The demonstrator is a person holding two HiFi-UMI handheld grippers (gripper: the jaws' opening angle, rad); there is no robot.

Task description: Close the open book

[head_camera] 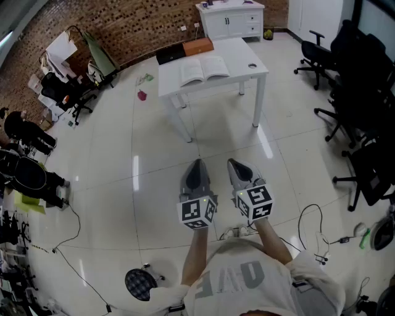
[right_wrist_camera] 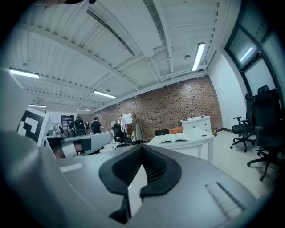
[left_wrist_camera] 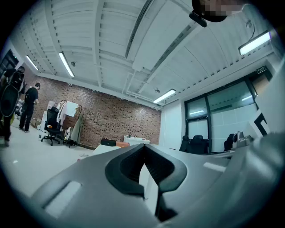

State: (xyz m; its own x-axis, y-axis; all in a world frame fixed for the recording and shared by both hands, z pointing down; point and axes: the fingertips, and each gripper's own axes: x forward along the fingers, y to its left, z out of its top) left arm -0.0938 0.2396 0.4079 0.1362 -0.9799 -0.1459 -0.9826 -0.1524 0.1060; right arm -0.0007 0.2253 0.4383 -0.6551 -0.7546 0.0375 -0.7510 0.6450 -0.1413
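Note:
The open book (head_camera: 203, 70) lies flat, pages up, on a white table (head_camera: 247, 52) across the room from me. Both grippers are held close in front of my body, well short of the table, side by side and pointing toward it. My left gripper (head_camera: 196, 165) is shut with nothing between its jaws. My right gripper (head_camera: 235, 164) is shut too and holds nothing. In the right gripper view the book (right_wrist_camera: 174, 139) shows on the table (right_wrist_camera: 198, 141) beyond the closed jaw tips (right_wrist_camera: 142, 147). The left gripper view shows its jaws (left_wrist_camera: 143, 146) meeting, with the book hidden behind them.
A black case (head_camera: 171, 54) and an orange box (head_camera: 197, 46) sit at the table's far edge. A white cabinet (head_camera: 231, 18) stands behind. Office chairs (head_camera: 345, 55) line the right side, chairs and clutter (head_camera: 68, 89) the left. Cables (head_camera: 315, 234) trail on the tiled floor.

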